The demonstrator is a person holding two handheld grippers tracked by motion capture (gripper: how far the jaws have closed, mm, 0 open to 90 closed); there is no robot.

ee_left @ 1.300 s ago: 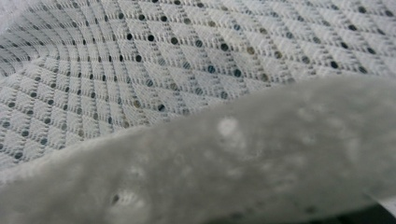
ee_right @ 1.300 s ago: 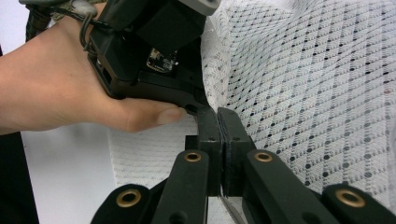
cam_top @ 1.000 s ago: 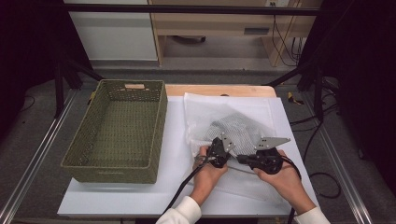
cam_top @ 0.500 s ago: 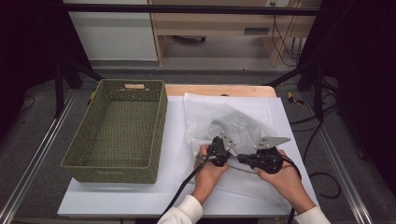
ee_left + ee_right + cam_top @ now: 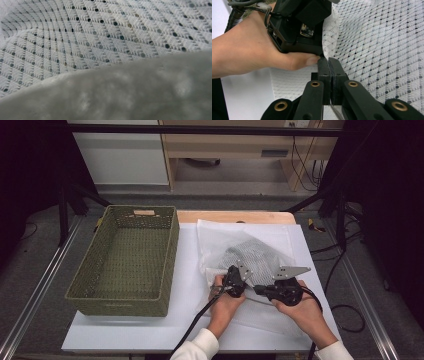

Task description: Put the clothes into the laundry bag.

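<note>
Two hand-held grippers — left (image 5: 234, 281) | right (image 5: 329, 65) — clamped on mesh bag (image 5: 250, 252).

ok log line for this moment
left tongs: shut on mesh bag | right tongs: shut on mesh bag | basket: left of bag

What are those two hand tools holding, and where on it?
Both the left tool and right tool pinch the white mesh bag at its near edge.

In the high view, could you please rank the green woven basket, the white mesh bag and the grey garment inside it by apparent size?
1. Green woven basket, clearly the largest.
2. White mesh bag, spread flat on the table.
3. Grey garment, seen through the mesh and partly hidden by the grippers, so its full extent is uncertain.
</note>
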